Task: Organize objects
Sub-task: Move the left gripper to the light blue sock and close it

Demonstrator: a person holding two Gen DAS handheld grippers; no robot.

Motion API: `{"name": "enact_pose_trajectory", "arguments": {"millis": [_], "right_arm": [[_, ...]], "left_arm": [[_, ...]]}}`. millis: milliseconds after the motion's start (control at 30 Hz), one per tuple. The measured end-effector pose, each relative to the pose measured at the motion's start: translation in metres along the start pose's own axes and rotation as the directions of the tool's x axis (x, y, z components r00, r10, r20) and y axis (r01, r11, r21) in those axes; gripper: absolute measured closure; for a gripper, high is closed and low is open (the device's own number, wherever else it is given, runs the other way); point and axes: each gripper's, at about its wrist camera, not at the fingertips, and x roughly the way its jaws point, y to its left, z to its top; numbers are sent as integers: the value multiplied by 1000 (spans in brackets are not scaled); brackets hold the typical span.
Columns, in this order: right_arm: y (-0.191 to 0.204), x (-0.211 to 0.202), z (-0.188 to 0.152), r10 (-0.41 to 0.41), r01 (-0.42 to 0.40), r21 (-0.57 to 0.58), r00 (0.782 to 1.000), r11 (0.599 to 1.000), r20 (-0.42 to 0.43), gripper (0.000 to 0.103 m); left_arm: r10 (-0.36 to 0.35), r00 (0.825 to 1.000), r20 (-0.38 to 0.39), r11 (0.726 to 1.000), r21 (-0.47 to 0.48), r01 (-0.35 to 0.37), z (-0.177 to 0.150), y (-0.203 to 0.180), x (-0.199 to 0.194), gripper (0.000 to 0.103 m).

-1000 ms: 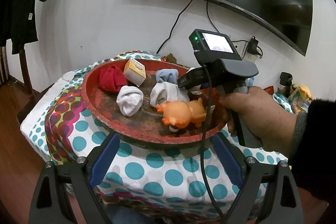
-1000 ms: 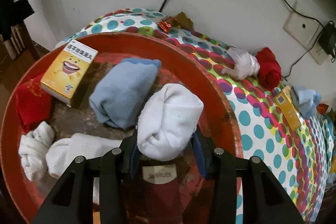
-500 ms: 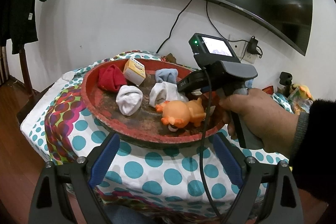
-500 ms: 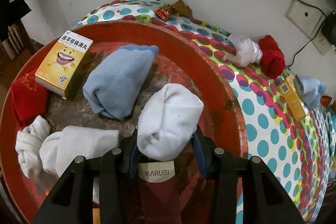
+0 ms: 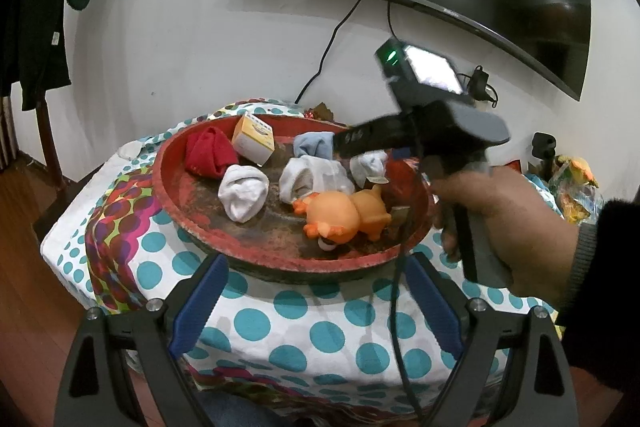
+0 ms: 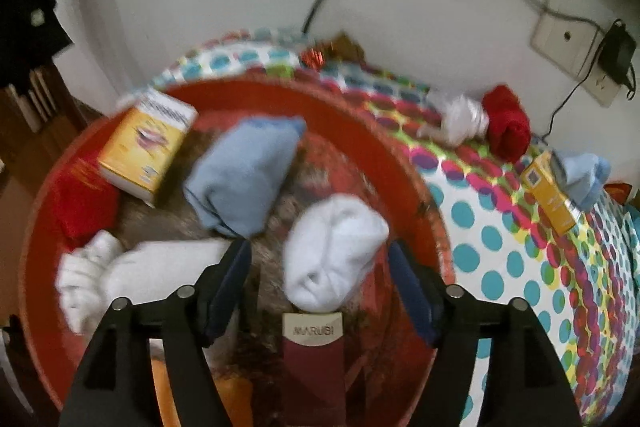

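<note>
Two grippers are working over a round red basin [image 5: 192,223] that is sitting on a polka-dot tablecloth [image 5: 256,323]. I am holding my right gripper [image 6: 320,281] above the basin with its blue-padded fingers [image 6: 232,279] spread wide; a rolled white sock [image 6: 334,253] is lying between them inside the basin, touching neither pad, just in front of a dark red tag reading MARUBI [image 6: 313,331]. My left gripper [image 5: 316,299] is hanging wide open and empty at the basin's near rim, above the tablecloth. Inside the basin, a folded light-blue sock [image 6: 244,171] is lying just beyond the white one, a yellow cardboard box [image 6: 148,143] is leaning at the far left wall, and a red sock [image 5: 210,153] is resting beside that box. Two more white sock bundles [image 5: 244,189] are lying near the basin's middle, with an orange rubber toy animal [image 5: 344,217] on its side toward the near rim. Outside the basin, to its right on the tablecloth, another red sock roll [image 6: 507,125], a knotted white plastic bag [image 6: 460,121], a slim yellow box [image 6: 552,191] and a second light-blue sock [image 6: 584,179] are waiting.
</note>
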Motion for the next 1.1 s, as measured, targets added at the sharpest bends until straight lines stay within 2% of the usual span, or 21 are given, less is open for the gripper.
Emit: {"name": "enact_pose_trajectory", "arguments": {"millis": [33, 100, 133, 200, 300, 333, 400, 467, 533, 633, 800, 933, 1000, 1100], "right_arm": [[-5, -13, 1, -24, 24, 4, 998, 1000, 56, 26], [-22, -30, 0, -51, 46, 39, 991, 998, 125, 8], [-40, -39, -2, -73, 61, 77, 984, 995, 161, 7], [-71, -45, -6, -121, 97, 133, 976, 986, 183, 6], [-138, -35, -23, -249, 217, 218, 959, 951, 132, 5], [-166, -30, -34, -313, 282, 245, 945, 928, 96, 5], [-213, -22, -52, -380, 352, 296, 924, 888, 41, 5], [-249, -21, -66, -409, 379, 350, 913, 857, 12, 5], [-279, -23, -78, -407, 372, 402, 913, 837, 3, 5], [-304, -33, -90, -372, 320, 479, 928, 817, 13, 5], [-325, -31, -102, -303, 248, 567, 953, 785, 2, 5], [-334, -32, -109, -271, 206, 619, 962, 758, 12, 5], [-335, -31, -110, -279, 213, 625, 960, 751, 7, 5], [-333, -32, -109, -271, 201, 619, 962, 759, 20, 4]], "left_arm": [[0, 1000, 3, 1000, 4, 0, 0, -1, 0, 10], [-5, 1000, 8, 1000, 7, 5, 0, -2, -2, 10], [-10, 1000, 16, 1000, 11, 10, 1, -4, -3, 10], [-16, 999, 31, 1000, 22, 15, 1, -7, -5, 10], [-48, 997, 61, 997, 56, 44, 2, -16, -9, 10], [-55, 995, 83, 996, 73, 49, 1, -21, -10, 10], [-56, 993, 107, 993, 108, 45, 2, -30, -10, 10], [-82, 990, 118, 984, 167, 62, 4, -49, -4, 10], [-87, 992, 92, 970, 235, 64, 10, -76, 9, 10], [-131, 989, 67, 943, 315, 104, 28, -121, 35, 10], [-241, 969, 60, 922, 326, 210, 78, -188, 92, 10], [-228, 972, 58, 913, 358, 193, 112, -240, 143, 10], [-215, 976, 37, 916, 354, 188, 126, -259, 167, 10], [-213, 977, -2, 919, 339, 201, 143, -288, 212, 10]]}}
